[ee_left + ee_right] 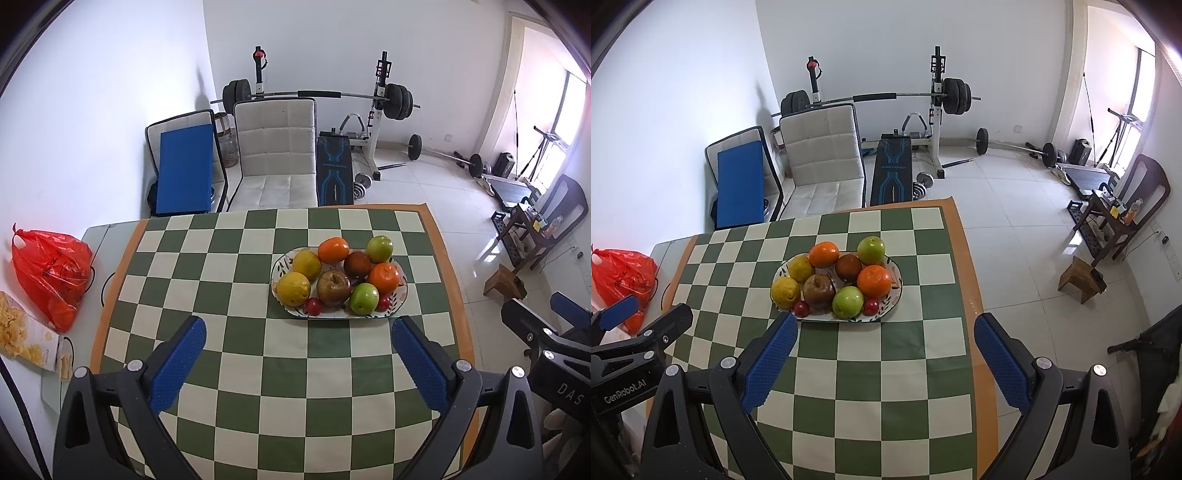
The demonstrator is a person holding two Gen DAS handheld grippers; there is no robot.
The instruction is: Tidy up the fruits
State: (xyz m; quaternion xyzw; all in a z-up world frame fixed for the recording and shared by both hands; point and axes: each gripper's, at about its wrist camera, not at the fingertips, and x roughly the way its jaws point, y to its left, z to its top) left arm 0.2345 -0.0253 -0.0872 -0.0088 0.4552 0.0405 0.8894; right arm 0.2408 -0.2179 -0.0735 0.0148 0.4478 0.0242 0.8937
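An oval patterned plate on the green-and-cream checkered table holds several fruits: two yellow lemons, two oranges, two green apples, brownish apples and two small red fruits. My left gripper hovers open just in front of the plate, empty. My right gripper is open too, its left fingertip close to the plate's near rim.
A red plastic bag and a snack packet lie at the table's left. A white chair stands behind the table, with gym equipment beyond. The table's right edge drops to tiled floor.
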